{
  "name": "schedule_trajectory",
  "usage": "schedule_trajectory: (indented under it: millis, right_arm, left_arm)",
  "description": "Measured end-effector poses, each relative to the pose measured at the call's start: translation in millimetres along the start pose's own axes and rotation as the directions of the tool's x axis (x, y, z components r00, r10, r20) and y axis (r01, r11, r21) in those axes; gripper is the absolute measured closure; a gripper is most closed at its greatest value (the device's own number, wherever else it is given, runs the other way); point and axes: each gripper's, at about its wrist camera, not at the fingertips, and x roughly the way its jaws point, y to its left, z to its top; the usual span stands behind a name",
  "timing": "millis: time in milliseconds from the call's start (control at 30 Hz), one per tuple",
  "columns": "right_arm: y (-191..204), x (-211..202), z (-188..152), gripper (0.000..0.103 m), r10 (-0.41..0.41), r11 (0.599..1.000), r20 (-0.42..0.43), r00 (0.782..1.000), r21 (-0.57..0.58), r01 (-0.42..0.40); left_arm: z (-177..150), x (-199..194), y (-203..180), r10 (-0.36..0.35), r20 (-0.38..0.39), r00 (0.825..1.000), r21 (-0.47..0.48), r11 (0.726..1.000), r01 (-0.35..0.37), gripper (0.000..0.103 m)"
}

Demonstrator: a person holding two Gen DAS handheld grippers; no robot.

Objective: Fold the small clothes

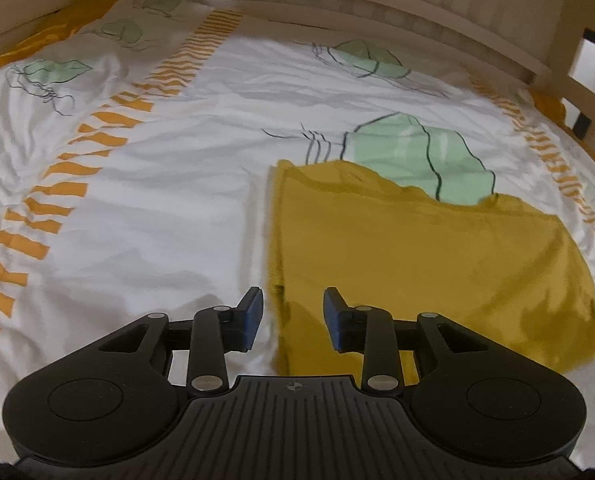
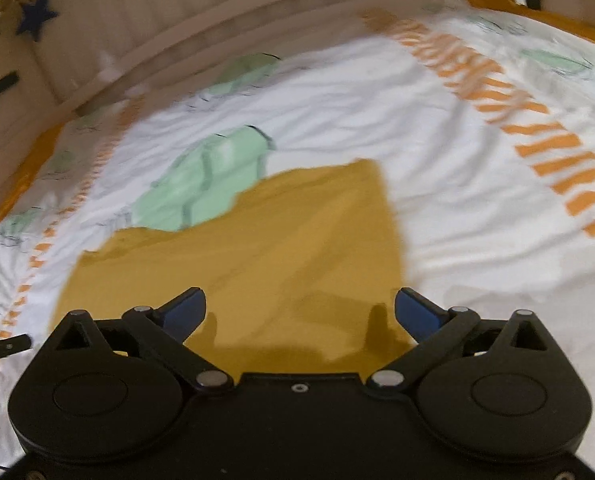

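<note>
Bed (image 1: 145,208): white sheet with orange stripes and green prints, wooden rails behind; it carries everything. Garment (image 1: 417,256): mustard, lying flat on the bed, seemingly part-folded, far edge ragged; we judge another fold is due, so we should pinch both near corners evenly and carry them over together, keeping the left edge straight. Left gripper (image 1: 293,312): fingers parted, empty, straddling the garment's left edge. Right gripper (image 2: 299,312): fingers spread wide, empty, above the near hem. Unclear: the near hem hides beneath both grippers; the right view is blurred; we cannot tell the garment's type or layers.
</note>
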Motion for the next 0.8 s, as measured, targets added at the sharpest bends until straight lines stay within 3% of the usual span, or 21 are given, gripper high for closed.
schedule_trajectory:
  millis: [100, 267, 300, 400, 433, 567, 667, 700, 767, 800]
  right_arm:
    - [-13.0, 3.6, -2.8, 0.003, -0.022, 1.0, -0.025, 0.999, 0.015, 0.023]
    - [-19.9, -1.5, -14.0, 0.027, -0.024, 0.999, -0.072, 0.997, -0.047, 0.02]
    - [-21.4, -1.6, -16.0, 0.037, -0.023, 0.998, -0.08, 0.997, -0.055, 0.019]
    - [-21.1, -2.2, -19.3, 0.091, -0.049, 0.996, -0.084, 0.995, -0.082, 0.043]
    - [-20.1, -4.5, -19.2, 0.094, -0.054, 0.995, -0.085, 0.995, -0.092, 0.047]
    - [-29.1, -10.1, -19.6, 0.094, -0.088, 0.993, -0.103, 0.991, -0.093, 0.078]
    - [-37.2, -12.3, -19.7, 0.089, -0.049, 0.997, -0.115, 0.992, -0.067, 0.041]
    - [-38.3, -15.2, -18.0, 0.082, -0.022, 0.998, -0.093, 0.995, -0.052, 0.018]
    - [-43.5, -18.3, -10.5, 0.055, 0.048, 0.999, -0.049, 0.998, 0.001, -0.048]
    - [-47.9, -17.4, -5.7, 0.024, 0.083, 0.996, -0.031, 0.996, 0.038, -0.081]
  left_arm:
    - [-1.9, 2.5, -4.0, -0.003, -0.011, 1.0, 0.006, 1.0, 0.003, 0.071]
    - [-3.8, 4.9, -6.2, 0.003, -0.018, 1.0, 0.008, 1.0, -0.003, 0.071]
    - [-4.2, 5.4, -6.6, 0.003, -0.019, 1.0, 0.008, 1.0, -0.002, 0.071]
    - [-5.4, 6.5, -8.7, 0.002, -0.026, 1.0, 0.014, 1.0, -0.001, 0.071]
    - [-5.4, 7.0, -8.8, 0.0, -0.027, 1.0, 0.016, 1.0, 0.0, 0.07]
    - [-6.2, 7.3, -9.0, -0.001, -0.027, 1.0, 0.022, 1.0, 0.001, 0.07]
    - [-7.4, 10.2, -9.5, 0.005, -0.045, 0.999, 0.023, 1.0, -0.004, 0.07]
    - [-7.8, 11.8, -9.6, 0.007, -0.052, 0.999, 0.023, 1.0, -0.006, 0.07]
    - [-8.5, 15.4, -9.6, 0.012, -0.07, 0.998, 0.022, 1.0, -0.01, 0.07]
    - [-9.0, 18.2, -9.6, 0.013, -0.084, 0.996, 0.022, 1.0, -0.012, 0.069]
